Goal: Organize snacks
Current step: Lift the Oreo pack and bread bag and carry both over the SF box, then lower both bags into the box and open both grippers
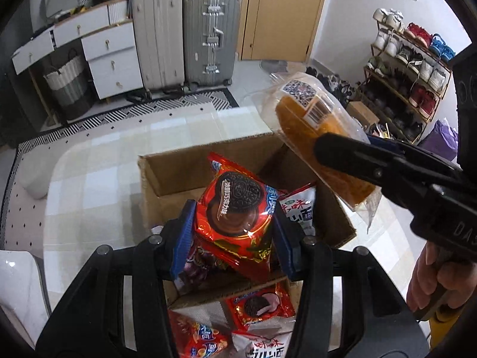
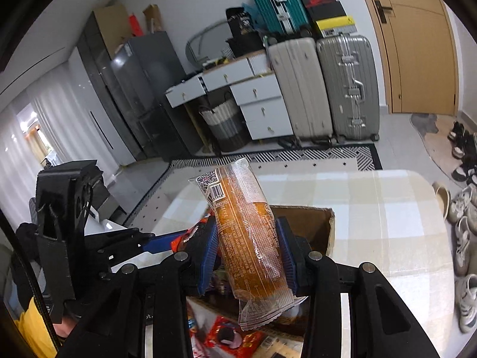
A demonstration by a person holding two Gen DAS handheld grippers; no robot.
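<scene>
A: What is sitting nearest, taking the cardboard box [image 1: 179, 176] as the marker?

B: The left gripper [image 1: 231, 229] is clamping a red cookie packet [image 1: 235, 217] between its blue pads, holding it upright over the near side of the box. The wrapper is glossy red, showing a dark round sandwich cookie and a brown cream swirl.

A: And the other tool?

B: The right gripper [image 2: 249, 253] is squeezing a clear-wrapped orange cake roll [image 2: 247, 229] around its middle, above the right edge of the box. The wrapper is carrying a QR code and a barcode near its top end, and its crimped tail is hanging below the pads.

A: Anything lying inside the box?

B: A white snack bag [image 1: 301, 205] is showing just behind the red packet. Nearer than the box, another red cookie pack [image 1: 259, 307] is lying on the checked tablecloth [image 1: 98, 173].

A: Beyond the box?

B: Two suitcases [image 1: 187, 35] are standing by the far wall.
</scene>
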